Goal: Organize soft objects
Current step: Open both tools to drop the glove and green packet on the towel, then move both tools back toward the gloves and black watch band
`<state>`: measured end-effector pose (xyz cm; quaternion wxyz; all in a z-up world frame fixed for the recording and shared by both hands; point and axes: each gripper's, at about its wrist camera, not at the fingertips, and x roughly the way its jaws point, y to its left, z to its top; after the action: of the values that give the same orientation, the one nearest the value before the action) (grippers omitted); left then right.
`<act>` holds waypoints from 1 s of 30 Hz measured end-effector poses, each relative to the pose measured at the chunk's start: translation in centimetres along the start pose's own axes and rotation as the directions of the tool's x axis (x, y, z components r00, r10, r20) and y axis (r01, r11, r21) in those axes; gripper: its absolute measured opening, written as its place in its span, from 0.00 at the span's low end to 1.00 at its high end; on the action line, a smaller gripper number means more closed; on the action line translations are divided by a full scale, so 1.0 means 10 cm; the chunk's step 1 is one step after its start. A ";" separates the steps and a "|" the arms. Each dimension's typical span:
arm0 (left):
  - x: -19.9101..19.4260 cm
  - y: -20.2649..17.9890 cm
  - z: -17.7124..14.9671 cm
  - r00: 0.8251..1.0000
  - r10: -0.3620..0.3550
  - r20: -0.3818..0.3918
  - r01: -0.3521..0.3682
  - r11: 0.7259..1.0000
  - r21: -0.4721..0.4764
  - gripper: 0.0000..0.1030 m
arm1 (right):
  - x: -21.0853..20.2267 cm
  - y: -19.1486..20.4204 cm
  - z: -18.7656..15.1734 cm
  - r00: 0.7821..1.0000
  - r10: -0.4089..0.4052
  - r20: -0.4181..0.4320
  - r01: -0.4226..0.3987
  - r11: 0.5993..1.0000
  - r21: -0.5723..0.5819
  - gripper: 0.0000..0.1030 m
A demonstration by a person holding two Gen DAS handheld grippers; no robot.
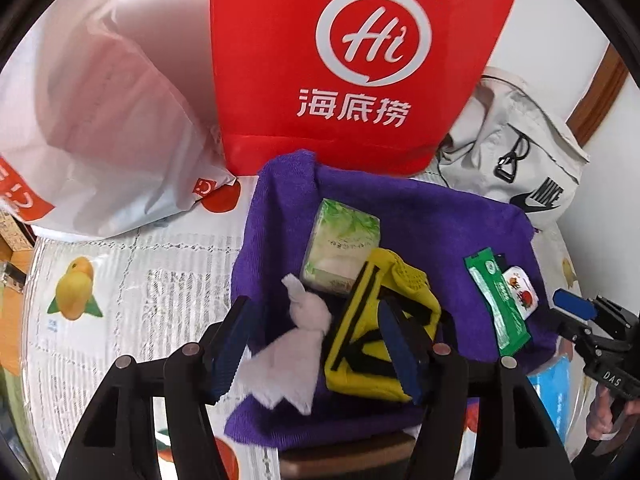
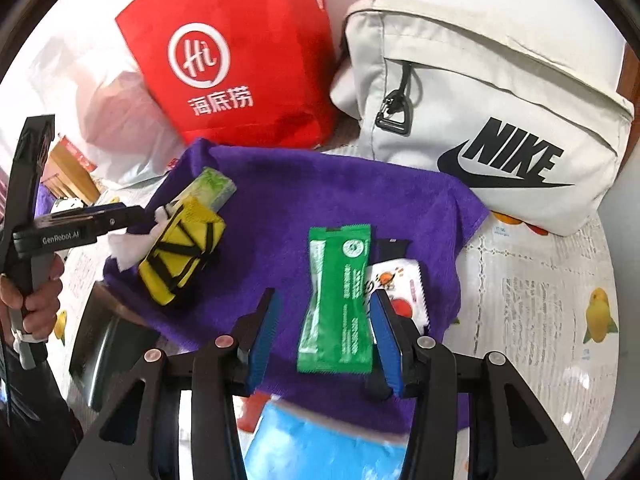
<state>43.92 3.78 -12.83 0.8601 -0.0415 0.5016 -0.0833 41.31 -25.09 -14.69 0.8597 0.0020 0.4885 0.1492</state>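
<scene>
since soft items are gathered on the purple towel (image 2: 280, 208) | left gripper (image 1: 316, 344) jaws spread around tissue (image 1: 296, 344) | right gripper (image 2: 324, 340) jaws open astride green packet (image 2: 340, 300)

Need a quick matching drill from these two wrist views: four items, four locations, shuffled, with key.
Items:
1. green sachet
2. yellow pouch
3. red bag
4. Nike bag

Places:
A. stands behind the purple towel, logo facing the cameras
B. between the open right gripper fingers, on the towel
C. off the towel's far right corner
D. on the towel under the open left gripper, beside white tissue

Pairs: 1-B, 2-D, 3-A, 4-C
</scene>
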 end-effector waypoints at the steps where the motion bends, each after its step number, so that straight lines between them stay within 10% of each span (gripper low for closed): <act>1: -0.06 -0.02 -0.03 1.000 0.003 0.004 -0.003 1.000 0.004 0.60 | -0.03 0.02 -0.04 1.000 0.002 -0.001 -0.002 1.000 0.001 0.45; 16: -1.12 -0.24 -0.70 0.988 0.020 0.156 -0.028 0.998 0.051 0.60 | -0.81 0.35 -0.66 0.996 0.032 0.079 -0.032 0.999 0.004 0.53; 30: -1.52 -0.27 -1.61 0.994 -0.032 0.100 0.033 0.999 -0.005 0.60 | -1.30 0.67 -1.54 0.993 0.022 0.112 -0.025 0.999 0.024 0.56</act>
<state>22.29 4.11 -7.32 0.8824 -0.0569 0.4576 -0.0935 20.46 -24.19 -10.81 0.8837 0.0269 0.4415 0.1528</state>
